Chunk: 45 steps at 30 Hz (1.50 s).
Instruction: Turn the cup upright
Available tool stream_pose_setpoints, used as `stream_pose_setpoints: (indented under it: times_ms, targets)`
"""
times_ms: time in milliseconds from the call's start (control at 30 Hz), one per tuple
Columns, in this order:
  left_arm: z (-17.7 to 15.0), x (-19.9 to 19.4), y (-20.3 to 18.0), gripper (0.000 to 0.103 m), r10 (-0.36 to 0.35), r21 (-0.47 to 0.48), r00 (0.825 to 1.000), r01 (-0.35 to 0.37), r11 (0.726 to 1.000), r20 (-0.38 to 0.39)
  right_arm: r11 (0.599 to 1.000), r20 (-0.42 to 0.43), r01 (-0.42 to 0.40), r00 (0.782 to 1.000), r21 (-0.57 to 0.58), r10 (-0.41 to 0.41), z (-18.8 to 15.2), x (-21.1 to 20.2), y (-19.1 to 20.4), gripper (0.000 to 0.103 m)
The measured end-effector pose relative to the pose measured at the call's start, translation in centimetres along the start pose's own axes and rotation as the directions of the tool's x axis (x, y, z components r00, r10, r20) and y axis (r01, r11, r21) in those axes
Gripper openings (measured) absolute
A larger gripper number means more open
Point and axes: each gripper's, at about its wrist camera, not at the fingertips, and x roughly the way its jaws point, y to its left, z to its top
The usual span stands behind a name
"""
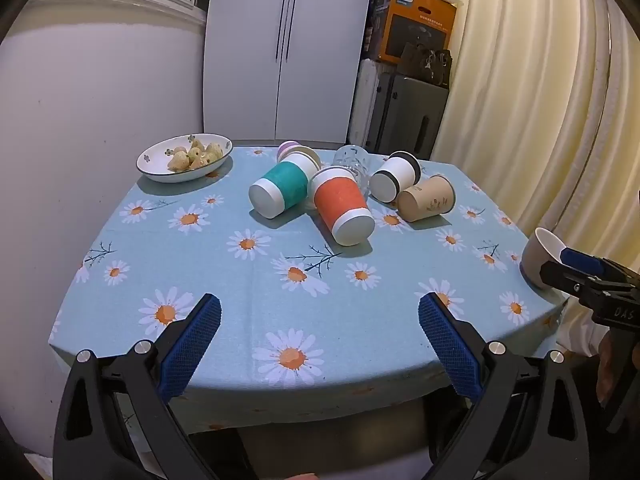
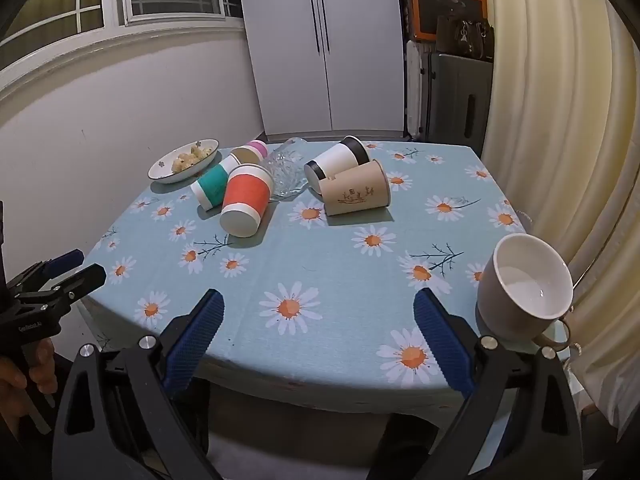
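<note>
Several cups lie on their sides in the middle of the daisy tablecloth: a teal cup (image 1: 280, 190), an orange cup (image 1: 344, 210) (image 2: 246, 200), a clear glass (image 1: 354, 162), a white cup with black bands (image 1: 396, 176) and a brown paper cup (image 1: 428, 198) (image 2: 356, 194). A grey mug (image 2: 520, 288) (image 1: 538, 258) stands upright at the table's right edge. My left gripper (image 1: 320, 316) is open and empty over the near edge. My right gripper (image 2: 318, 312) is open and empty, just left of the mug.
A white dish of food (image 1: 184, 158) sits at the back left corner. A pink cup (image 1: 288, 148) lies behind the teal one. A wall is to the left, a white cabinet (image 1: 288, 48) behind, curtains (image 1: 540, 100) on the right.
</note>
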Motion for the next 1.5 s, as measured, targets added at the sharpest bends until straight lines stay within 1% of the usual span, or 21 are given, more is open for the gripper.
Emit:
stream_pose_setpoints:
  times_ms: [267, 300, 367, 433, 500, 1500]
  targets:
    - [-0.1, -0.5, 0.2, 0.097, -0.005, 0.003, 1.000, 0.005, 1.000, 0.008, 1.000, 0.002, 0.004, 1.000, 0.008, -0.004, 0.0, -0.3, -0.2, 0.095]
    - [-0.4, 0.0, 0.3, 0.097, 0.002, 0.007, 1.000, -0.002, 1.000, -0.004, 1.000, 0.003, 0.003, 1.000, 0.009, -0.003, 0.0, -0.4, -0.3, 0.095]
    - [-0.5, 0.0, 0.5, 0.097, 0.013, 0.007, 1.000, -0.013, 1.000, 0.001, 1.000, -0.005, 0.006, 1.000, 0.001, -0.006, 0.0, 0.1, -0.7, 0.095]
    - [-0.6, 0.0, 0.7, 0.097, 0.010, 0.000, 1.000, -0.010, 1.000, -0.003, 1.000, -0.005, 0.006, 1.000, -0.001, -0.006, -0.2, 0.1, -0.6, 0.095]
    - [-0.7, 0.5, -0.1, 0.097, 0.012, 0.002, 1.000, -0.012, 1.000, -0.015, 1.000, -0.005, 0.007, 1.000, -0.003, -0.007, -0.2, 0.1, -0.6, 0.095]
    - [-0.5, 0.3, -0.4, 0.097, 0.006, 0.012, 1.000, -0.006, 1.000, -0.015, 1.000, -0.021, 0.029, 0.999, -0.008, -0.029, -0.5, 0.4, -0.8, 0.095]
